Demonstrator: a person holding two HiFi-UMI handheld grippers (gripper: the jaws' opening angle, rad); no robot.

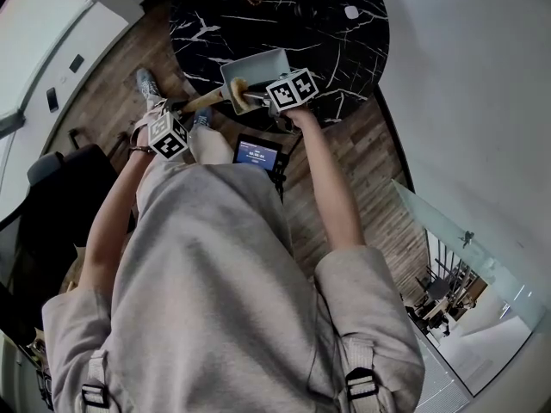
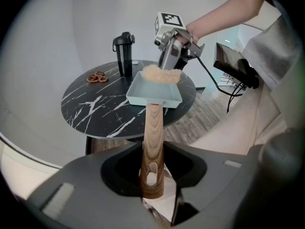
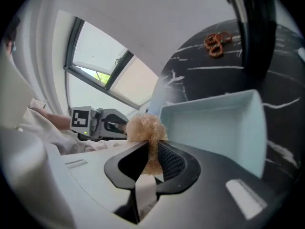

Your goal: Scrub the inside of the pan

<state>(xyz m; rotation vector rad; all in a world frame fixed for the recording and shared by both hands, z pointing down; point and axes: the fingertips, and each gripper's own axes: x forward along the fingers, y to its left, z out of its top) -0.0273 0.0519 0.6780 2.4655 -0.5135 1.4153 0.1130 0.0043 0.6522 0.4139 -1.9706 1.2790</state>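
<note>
Pale-blue square pan (image 2: 155, 92) sits at the near edge of the black marble-pattern desk (image 2: 95, 109); whether it rests on the top cannot be told. Left claw (image 2: 152, 185) is closed on the pan's wooden handle (image 2: 154, 147), jaws fairly wide apart around it. Right claw (image 3: 150, 163) is clamped on a tan fuzzy scrubber (image 3: 145, 128), which sits at the pan's rim on the side away from the handle. Black bottle (image 2: 125, 54) stands upright at the far side of the desk, brown rings (image 2: 97, 77) near it. Screen (image 1: 258, 155) by the person's legs shows writing too small to read.
</note>
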